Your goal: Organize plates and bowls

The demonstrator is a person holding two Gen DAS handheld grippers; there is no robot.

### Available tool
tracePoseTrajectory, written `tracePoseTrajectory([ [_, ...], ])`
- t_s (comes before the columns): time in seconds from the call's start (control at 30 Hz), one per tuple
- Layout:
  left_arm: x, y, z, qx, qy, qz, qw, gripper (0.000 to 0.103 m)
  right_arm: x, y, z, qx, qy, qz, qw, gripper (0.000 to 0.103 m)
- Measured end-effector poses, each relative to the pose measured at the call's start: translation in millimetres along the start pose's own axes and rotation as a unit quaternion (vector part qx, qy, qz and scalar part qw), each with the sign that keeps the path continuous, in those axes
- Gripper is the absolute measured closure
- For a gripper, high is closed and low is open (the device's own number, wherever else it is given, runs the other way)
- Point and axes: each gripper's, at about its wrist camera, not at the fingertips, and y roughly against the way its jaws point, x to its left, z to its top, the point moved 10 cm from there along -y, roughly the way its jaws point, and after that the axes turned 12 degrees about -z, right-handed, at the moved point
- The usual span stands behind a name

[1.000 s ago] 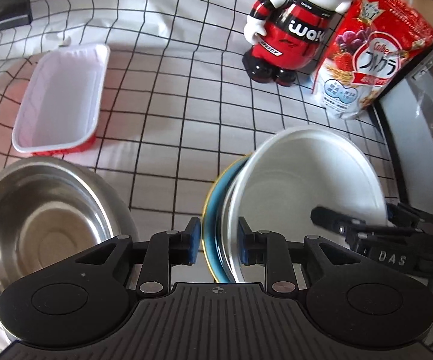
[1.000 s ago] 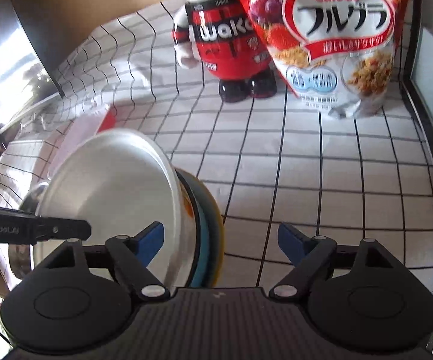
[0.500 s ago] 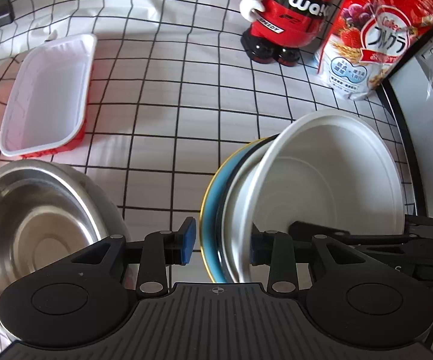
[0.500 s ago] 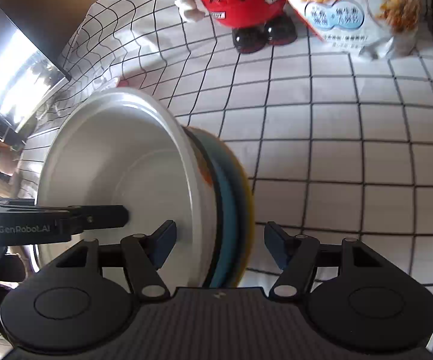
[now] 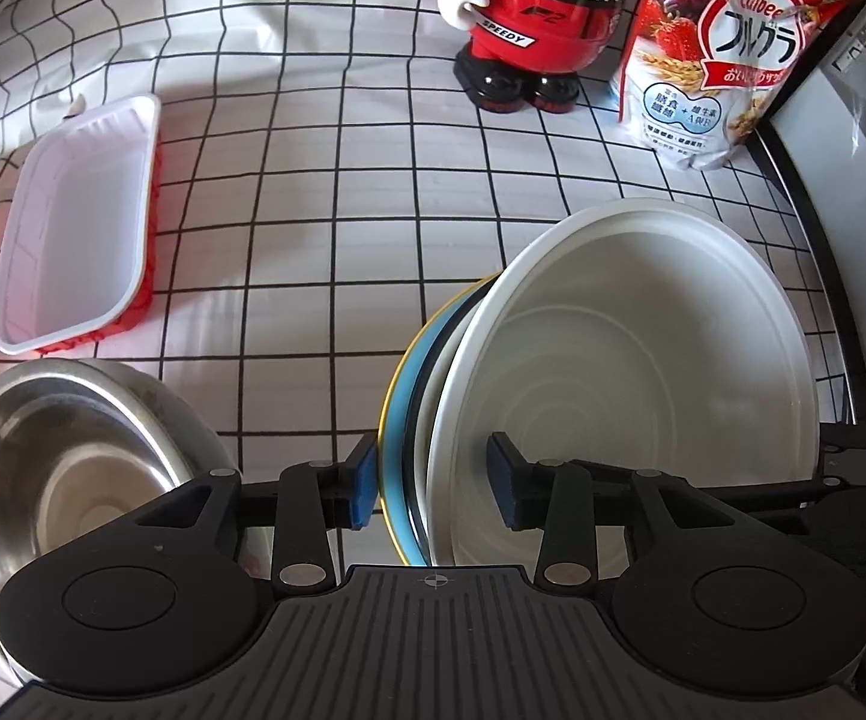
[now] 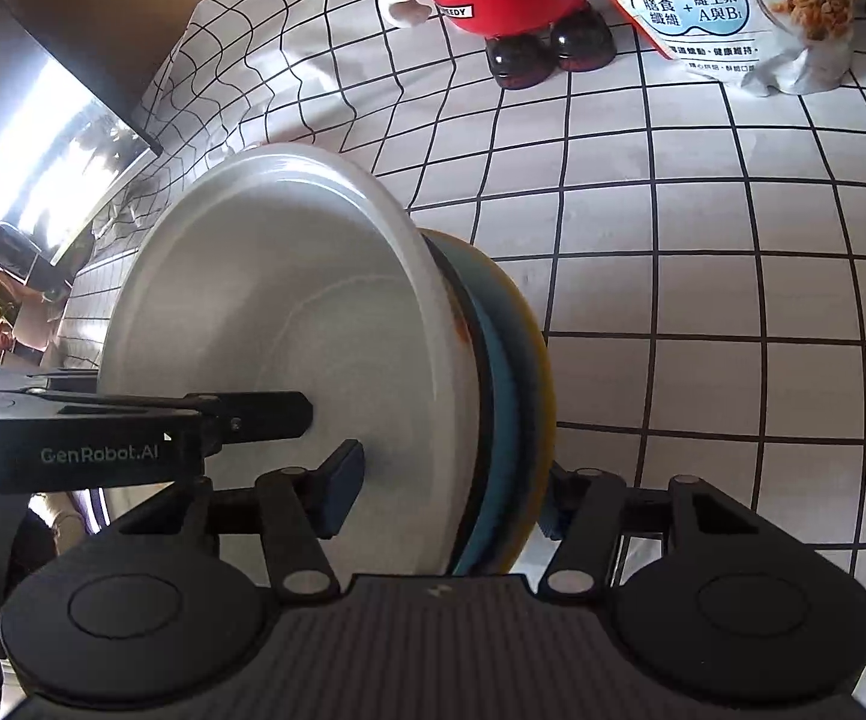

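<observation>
A white bowl point(image 5: 625, 372) nested on a blue plate point(image 5: 399, 420) with a yellow rim stands on edge as one stack over the checked cloth. My left gripper point(image 5: 433, 483) straddles the stack's near rim. Its jaws are opening, with one blue pad beside the yellow rim and the other inside the bowl, clear of the wall. My right gripper point(image 6: 448, 501) is closing on the same stack point(image 6: 493, 360) from the other side. One of its pads lies against the bowl's inside point(image 6: 288, 300), and the other finger is behind the yellow plate.
A steel bowl point(image 5: 72, 456) sits at the lower left, with a white tray with red sides point(image 5: 78, 222) beyond it. A red toy figure point(image 5: 535, 18) and a cereal bag point(image 5: 721, 54) stand at the back. A grey appliance point(image 5: 841, 180) borders the right.
The left jaws have spread apart off the stack's rim. The right jaws have drawn in around the stack, and the stack has tipped more upright and nearer to both cameras.
</observation>
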Motion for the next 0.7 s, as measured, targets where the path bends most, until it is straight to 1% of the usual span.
tracePoseTrajectory([
  [0.13, 0, 1, -2, 0.005, -0.007, 0.008, 0.9999, 0.06, 3, 1, -4, 0.004, 0.002, -0.002, 1.0, 0.045],
  [0.3, 3, 4, -8, 0.012, 0.001, 0.007, 0.9999, 0.061, 8, 3, -12, 0.011, 0.011, 0.003, 1.0, 0.045],
  [0.53, 5, 12, -27, 0.029, 0.002, 0.008, 0.9995, 0.062, 15, 5, -27, 0.022, 0.022, 0.01, 0.999, 0.045],
  [0.7, 7, 18, -39, 0.037, 0.009, 0.008, 0.9993, 0.062, 23, 8, -42, 0.039, 0.024, 0.018, 0.999, 0.045],
])
